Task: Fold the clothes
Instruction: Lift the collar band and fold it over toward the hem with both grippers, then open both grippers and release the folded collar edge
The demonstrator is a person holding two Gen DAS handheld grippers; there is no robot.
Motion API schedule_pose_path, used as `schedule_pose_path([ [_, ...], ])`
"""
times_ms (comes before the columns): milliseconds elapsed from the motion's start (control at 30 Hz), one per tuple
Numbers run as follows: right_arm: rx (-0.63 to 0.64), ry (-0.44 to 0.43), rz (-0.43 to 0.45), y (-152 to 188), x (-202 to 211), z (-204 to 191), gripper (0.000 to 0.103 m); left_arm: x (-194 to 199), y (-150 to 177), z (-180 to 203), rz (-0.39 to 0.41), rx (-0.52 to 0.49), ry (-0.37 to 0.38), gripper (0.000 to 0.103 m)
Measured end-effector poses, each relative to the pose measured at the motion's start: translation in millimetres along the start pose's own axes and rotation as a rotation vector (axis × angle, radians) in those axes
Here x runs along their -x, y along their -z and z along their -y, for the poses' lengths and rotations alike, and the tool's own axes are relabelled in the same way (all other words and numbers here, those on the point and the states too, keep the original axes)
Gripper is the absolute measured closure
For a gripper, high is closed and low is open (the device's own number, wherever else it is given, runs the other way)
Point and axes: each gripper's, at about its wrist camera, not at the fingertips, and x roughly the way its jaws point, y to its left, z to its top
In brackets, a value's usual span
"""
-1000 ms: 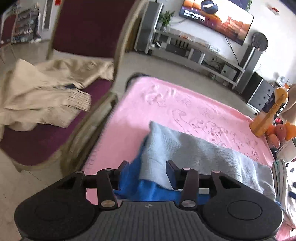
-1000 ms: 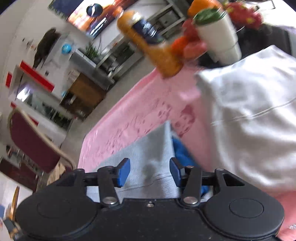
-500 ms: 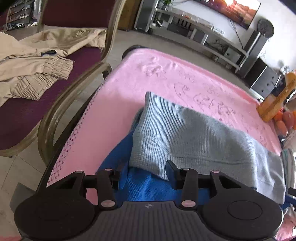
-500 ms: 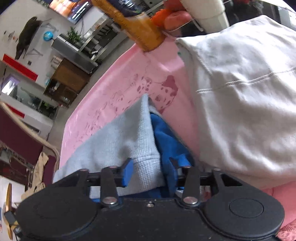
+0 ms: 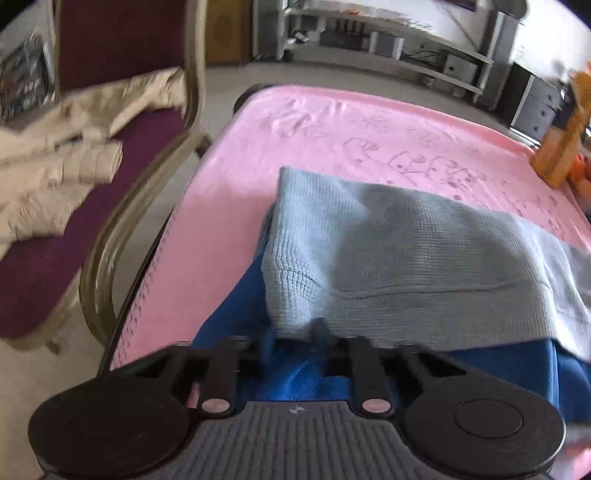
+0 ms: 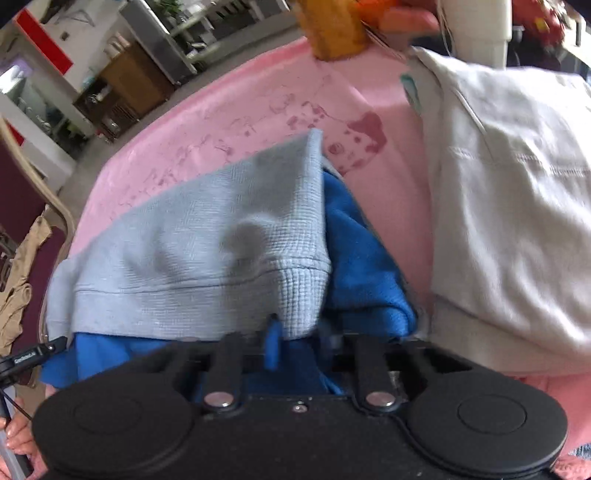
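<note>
A grey knit garment [image 5: 406, 258] lies folded over a blue garment [image 5: 236, 325] on a pink blanket [image 5: 332, 122]. It also shows in the right wrist view, grey [image 6: 207, 236] over blue [image 6: 362, 258]. My left gripper [image 5: 291, 339] is at the near left corner, its fingers narrowed around the grey edge and blue cloth. My right gripper [image 6: 299, 339] is at the near right corner, its fingers closing on the grey hem and blue cloth. Both sets of fingertips are blurred and partly buried in cloth.
A maroon chair [image 5: 122, 206] with beige clothes [image 5: 55, 162] stands left of the blanket. A folded white garment [image 6: 509, 206] lies to the right. An orange bottle [image 5: 561, 140], fruit and a white cup [image 6: 480, 22] stand at the far right corner.
Both grippers have moved down and forward onto the near edge of the garments. Their fingers have narrowed from wide open to around the cloth.
</note>
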Motion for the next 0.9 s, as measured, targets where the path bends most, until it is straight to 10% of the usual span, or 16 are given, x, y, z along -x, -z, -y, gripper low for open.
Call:
schedule_pose_path([
  [367, -0.227, -0.167, 0.09, -41, 79, 13, 0.089, 63, -24, -36, 0.001, 0.252, 0.208, 0.092],
  [667, -0.129, 0.059, -0.064, -24, -1, 24, 0.084, 4, 12, 6, -0.101, 0.027, -0.034, 0.079],
  [900, -0.086, 0.041, 0.09, -18, 48, 7, 0.045, 42, 10, 1, 0.027, 0.018, -0.079, 0.068],
])
